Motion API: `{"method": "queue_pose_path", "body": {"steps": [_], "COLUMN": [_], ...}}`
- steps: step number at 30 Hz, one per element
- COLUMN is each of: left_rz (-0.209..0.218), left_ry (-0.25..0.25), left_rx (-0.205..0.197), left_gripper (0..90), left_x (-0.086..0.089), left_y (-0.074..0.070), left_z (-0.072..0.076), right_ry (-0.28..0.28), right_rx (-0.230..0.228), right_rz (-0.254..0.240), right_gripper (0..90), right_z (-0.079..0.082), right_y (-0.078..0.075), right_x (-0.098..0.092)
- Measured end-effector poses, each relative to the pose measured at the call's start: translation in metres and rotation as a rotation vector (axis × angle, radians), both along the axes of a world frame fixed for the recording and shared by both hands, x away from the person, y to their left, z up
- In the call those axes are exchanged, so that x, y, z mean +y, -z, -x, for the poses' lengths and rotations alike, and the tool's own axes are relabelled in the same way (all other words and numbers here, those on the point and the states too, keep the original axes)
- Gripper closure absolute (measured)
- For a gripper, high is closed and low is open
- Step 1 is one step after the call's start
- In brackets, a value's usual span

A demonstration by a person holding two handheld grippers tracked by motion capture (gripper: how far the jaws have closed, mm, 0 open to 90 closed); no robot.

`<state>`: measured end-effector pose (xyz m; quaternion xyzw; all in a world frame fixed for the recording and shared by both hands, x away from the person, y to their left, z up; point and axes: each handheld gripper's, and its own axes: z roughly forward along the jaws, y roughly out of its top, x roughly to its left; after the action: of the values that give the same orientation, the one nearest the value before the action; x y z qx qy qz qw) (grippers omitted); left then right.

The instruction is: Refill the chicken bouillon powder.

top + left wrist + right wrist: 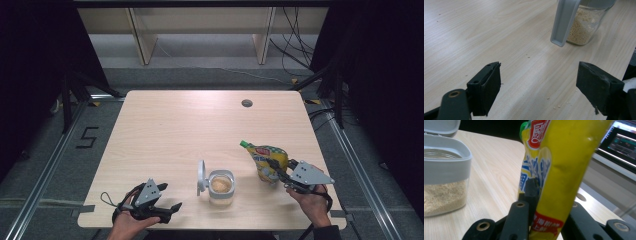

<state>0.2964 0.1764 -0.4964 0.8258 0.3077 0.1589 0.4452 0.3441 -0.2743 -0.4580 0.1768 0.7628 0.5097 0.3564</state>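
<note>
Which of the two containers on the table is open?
The clear jar of pale grains: its grey hinged lid stands flipped up at its left side. The yellow pouch, clamped in the right gripper, has its green cap on.

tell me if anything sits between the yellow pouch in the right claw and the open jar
Nothing visible does. The right claw is clamped on the yellow pouch, and only bare table lies between it and the open jar. The jar's lid is flipped up on the far side from the pouch.

Black grippers (274,169), grey plates, seemingly dark sleeve (326,232)
</note>
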Motion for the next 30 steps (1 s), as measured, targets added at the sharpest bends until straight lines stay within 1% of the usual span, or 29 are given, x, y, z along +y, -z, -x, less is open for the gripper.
{"method": "queue_pose_path", "body": {"steps": [1,2,3,4,5,6,7,8,10,11,12,13,14,15,16,17,18,19,20,21,22,23,24,25,26,27,28,29,30], "left_rz": [-0.015,-0.016,-0.016,-0.025,-0.019,-0.026,-0.016,0.01,-0.028,-0.017,-0.014,-0.029,-0.022,-0.014,-0.013,-0.02,-0.016,-0.016,-0.006,-0.005,-0.003,-0.003,-0.013,-0.016,-0.019,-0.019,-0.011,-0.018,-0.005], "left_ry": [0.004,-0.012,-0.012,-0.001,0.001,0.007,-0.001,-0.013,0.012,0.005,0.0,0.014,-0.001,-0.006,0.0,0.008,-0.003,0.009,0.001,0.001,0.004,0.004,0.002,0.006,0.007,0.007,-0.01,0.0,-0.004], "left_rx": [-0.01,0.013,0.013,0.011,0.011,0.008,0.013,0.017,0.025,0.012,0.014,0.018,0.015,0.015,0.005,-0.004,0.016,0.01,0.006,0.007,0.008,0.008,0.019,0.001,0.0,0.0,0.011,0.006,0.005], "left_gripper": [19.1,19.1,19.1,19.1,19.1,19.1,19.1,19.1,19.1,19.1,19.1,19.1,19.1,19.1,19.1,19.1,19.1,19.1,19.1,19.2,19.1,19.1,19.1,19.1,19.1,19.1,19.1,19.1,19.1], "left_x": [0.001,0.0,0.0,0.0,0.0,0.001,0.0,-0.002,0.001,-0.001,-0.001,0.001,0.0,0.0,0.0,0.0,-0.001,-0.001,-0.002,-0.002,-0.001,-0.001,0.0,0.0,0.0,0.0,0.0,0.0,0.0], "left_y": [0.0,0.0,0.0,0.0,-0.001,-0.001,0.0,0.002,0.001,0.001,0.001,0.0,0.0,0.001,0.001,0.001,0.001,0.001,0.001,0.001,0.002,0.002,0.0,0.0,0.0,0.0,0.0,-0.001,-0.001], "left_z": [-0.001,0.001,0.001,0.0,0.001,0.001,0.001,0.001,0.0,0.0,0.0,0.0,0.0,0.0,-0.001,-0.001,0.0,-0.001,-0.001,0.0,-0.001,-0.001,0.0,-0.001,-0.001,-0.001,0.0,0.0,0.0], "right_ry": [0.009,0.013,0.013,0.026,0.037,0.057,0.061,0.086,0.098,0.11,0.115,0.13,0.149,0.155,0.165,0.177,0.178,0.17,0.184,0.185,0.188,0.188,0.205,0.211,0.215,0.215,0.228,0.246,0.281], "right_rx": [-0.001,0.0,0.0,0.014,0.022,0.013,0.028,0.042,0.04,0.052,0.056,0.064,0.071,0.07,0.09,0.081,0.095,0.097,0.099,0.114,0.118,0.118,0.143,0.147,0.163,0.163,0.166,0.201,0.215], "right_rz": [-0.004,-0.012,-0.012,-0.027,-0.044,-0.053,-0.057,-0.061,-0.054,-0.063,-0.067,-0.058,-0.06,-0.056,-0.057,-0.044,-0.049,-0.054,-0.054,-0.053,-0.052,-0.052,-0.049,-0.055,-0.048,-0.048,-0.047,-0.045,-0.052], "right_gripper": [81.0,81.0,81.0,80.8,80.5,80.2,80.1,79.8,79.1,78.8,78.3,77.2,76.3,75.5,74.6,73.7,73.6,73.3,72.3,70.5,67.4,67.4,58.6,56.9,54.0,54.0,50.5,46.7,44.1], "right_z": [0.002,0.003,0.003,0.004,0.004,0.004,0.006,0.008,0.011,0.012,0.013,0.015,0.016,0.018,0.02,0.022,0.023,0.024,0.026,0.027,0.026,0.026,0.027,0.027,0.029,0.029,0.029,0.032,0.035], "right_y": [0.0,0.001,0.001,0.002,0.003,0.003,0.003,0.003,0.003,0.003,0.003,0.003,0.002,0.003,0.003,0.004,0.004,0.005,0.005,0.004,0.005,0.005,0.007,0.007,0.007,0.007,0.007,0.007,0.007], "right_x": [-0.003,-0.005,-0.005,-0.008,-0.01,-0.012,-0.012,-0.013,-0.014,-0.014,-0.015,-0.016,-0.017,-0.018,-0.019,-0.021,-0.022,-0.023,-0.023,-0.023,-0.022,-0.022,-0.021,-0.021,-0.02,-0.02,-0.02,-0.02,-0.019]}}
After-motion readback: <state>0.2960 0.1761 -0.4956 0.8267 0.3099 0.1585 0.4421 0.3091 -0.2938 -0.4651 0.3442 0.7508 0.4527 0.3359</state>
